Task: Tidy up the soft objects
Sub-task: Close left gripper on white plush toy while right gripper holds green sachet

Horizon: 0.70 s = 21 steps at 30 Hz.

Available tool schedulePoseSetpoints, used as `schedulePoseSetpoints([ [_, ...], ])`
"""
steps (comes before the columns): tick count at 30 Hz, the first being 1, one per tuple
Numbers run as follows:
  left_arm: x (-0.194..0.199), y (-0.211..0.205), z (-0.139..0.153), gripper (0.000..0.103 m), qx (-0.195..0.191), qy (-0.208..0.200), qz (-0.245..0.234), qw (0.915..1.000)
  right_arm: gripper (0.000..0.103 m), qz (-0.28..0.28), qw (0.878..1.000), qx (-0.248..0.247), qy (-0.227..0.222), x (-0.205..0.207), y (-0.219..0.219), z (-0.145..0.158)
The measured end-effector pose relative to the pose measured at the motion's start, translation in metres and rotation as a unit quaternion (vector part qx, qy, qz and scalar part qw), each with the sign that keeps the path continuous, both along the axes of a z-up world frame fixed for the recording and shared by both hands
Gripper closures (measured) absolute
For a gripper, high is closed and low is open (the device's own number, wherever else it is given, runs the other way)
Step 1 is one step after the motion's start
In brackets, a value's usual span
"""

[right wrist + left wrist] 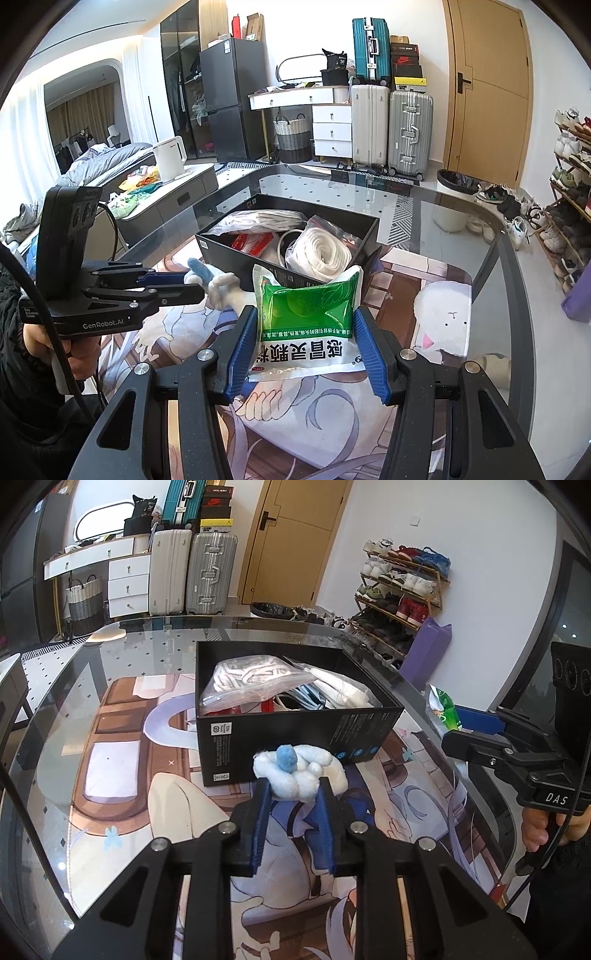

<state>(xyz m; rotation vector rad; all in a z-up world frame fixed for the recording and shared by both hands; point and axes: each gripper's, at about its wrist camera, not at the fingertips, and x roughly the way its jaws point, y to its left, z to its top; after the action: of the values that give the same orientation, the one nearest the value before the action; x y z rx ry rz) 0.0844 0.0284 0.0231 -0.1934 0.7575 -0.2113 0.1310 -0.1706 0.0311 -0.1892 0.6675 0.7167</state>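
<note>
Left wrist view shows us the big glass worktop (110, 642) with a picture mat (122, 775) on it. On the mat sits our black box (295, 731). It is already quite full: a clear zip bag (251, 683) on one side, and, in the right wrist view, a white rope coil (321, 254) on the other.

Our left hand-held gripper (293, 797) is squeezed on a white plush toy (299, 771) with a blue bit on top. The toy is just in front of the box's near wall, lower than the rim. Only the toy's bottom edge is pinched. We think it could slip out, because plush is squishy and most of it sticks out past the fingertips. It could also bump the box wall if we push ahead without lifting.

Our right hand-held gripper (306, 343) is clamped on a green and white medicine packet (306, 317), held near the box's front corner. The packet is smooth and bends, so it may slide or fold.

Both hands are close together. We think they could knock each other at the box. And with the box so full, things may sit on top and roll off.
</note>
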Motion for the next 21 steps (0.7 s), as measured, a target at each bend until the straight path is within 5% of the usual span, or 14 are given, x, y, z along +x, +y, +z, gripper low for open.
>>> schedulePoseSetpoints([
  [21, -0.015, 0.005, 0.022, 0.085, -0.016, -0.031, -0.006, 0.9994, 0.049, 0.001, 1.0, 0.008, -0.01, -0.004, -0.002, 0.007],
])
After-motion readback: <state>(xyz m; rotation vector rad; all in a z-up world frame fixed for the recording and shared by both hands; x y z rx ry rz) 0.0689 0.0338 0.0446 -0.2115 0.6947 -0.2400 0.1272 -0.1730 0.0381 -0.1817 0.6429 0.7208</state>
